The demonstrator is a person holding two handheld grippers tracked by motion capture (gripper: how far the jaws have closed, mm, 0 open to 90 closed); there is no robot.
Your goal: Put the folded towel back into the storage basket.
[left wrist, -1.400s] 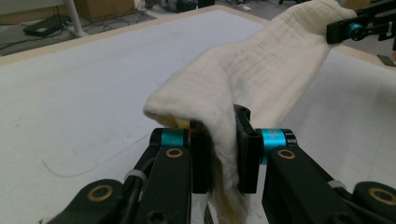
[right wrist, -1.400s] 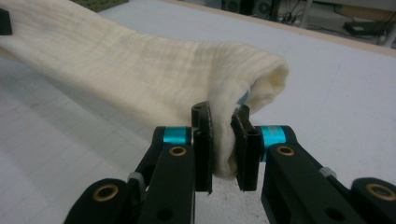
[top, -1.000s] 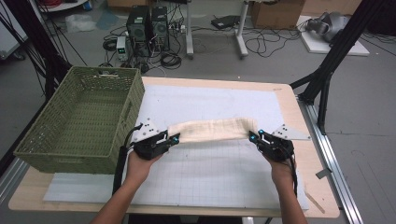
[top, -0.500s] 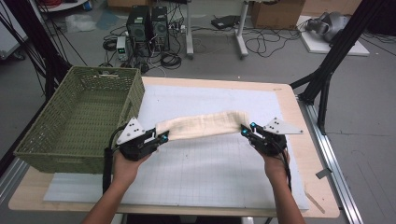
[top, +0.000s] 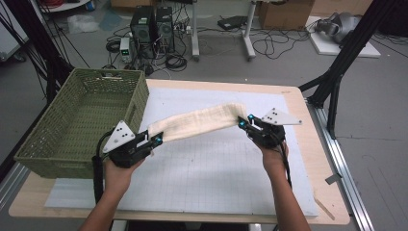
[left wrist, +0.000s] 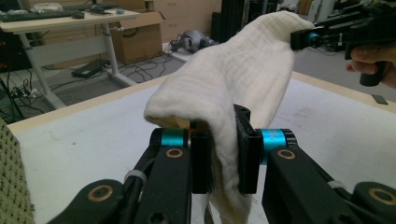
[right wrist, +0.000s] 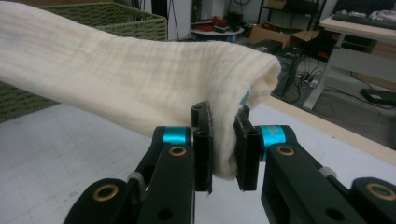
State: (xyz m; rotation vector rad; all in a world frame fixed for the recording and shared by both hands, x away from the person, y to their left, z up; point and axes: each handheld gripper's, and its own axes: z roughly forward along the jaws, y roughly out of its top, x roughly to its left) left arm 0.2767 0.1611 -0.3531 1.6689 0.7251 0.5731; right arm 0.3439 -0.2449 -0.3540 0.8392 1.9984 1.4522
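Observation:
A folded cream towel (top: 199,121) hangs stretched in the air above the white mat (top: 207,168), held at both ends. My left gripper (top: 156,140) is shut on the towel's left end, and in the left gripper view the cloth (left wrist: 233,88) is pinched between the two black pads (left wrist: 201,161). My right gripper (top: 240,122) is shut on the right end; the right gripper view has the towel (right wrist: 121,79) folded over and clamped between its jaws. Across the towel in the left gripper view, the other gripper (left wrist: 303,39) grips the far end.
A green woven basket (top: 82,120) stands at the table's left, close to my left hand. The wooden table edge (top: 312,144) runs along the right. Beyond the table are computer cases (top: 151,26), cables and a black stand (top: 337,67).
Both grippers have risen and shifted left with the towel. The towel has lifted off the mat and its left end has come close to the basket.

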